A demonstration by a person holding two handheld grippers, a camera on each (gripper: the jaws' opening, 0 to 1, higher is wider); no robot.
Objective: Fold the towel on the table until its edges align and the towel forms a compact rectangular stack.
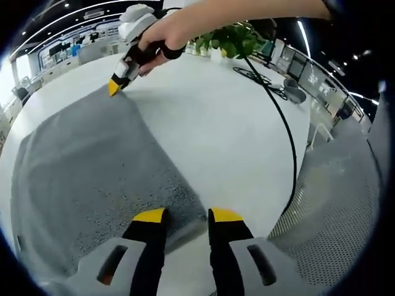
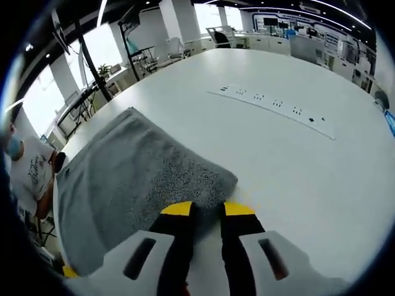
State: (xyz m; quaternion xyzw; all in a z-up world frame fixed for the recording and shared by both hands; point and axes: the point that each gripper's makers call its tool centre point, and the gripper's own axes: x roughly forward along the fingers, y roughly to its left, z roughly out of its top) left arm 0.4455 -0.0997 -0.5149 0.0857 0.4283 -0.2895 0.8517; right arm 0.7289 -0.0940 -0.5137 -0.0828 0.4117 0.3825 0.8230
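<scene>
Both grippers, left (image 1: 187, 217) and right (image 2: 208, 211), sit slightly apart around towel (image 1: 86, 166) corners. If one slips off, the fold goes crooked.

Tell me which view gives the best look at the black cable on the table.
The left gripper view: the black cable runs there from a tangle near the potted plant along the white table toward its near edge. In the right gripper view I cannot make the cable out; the grey towel lies there.
</scene>
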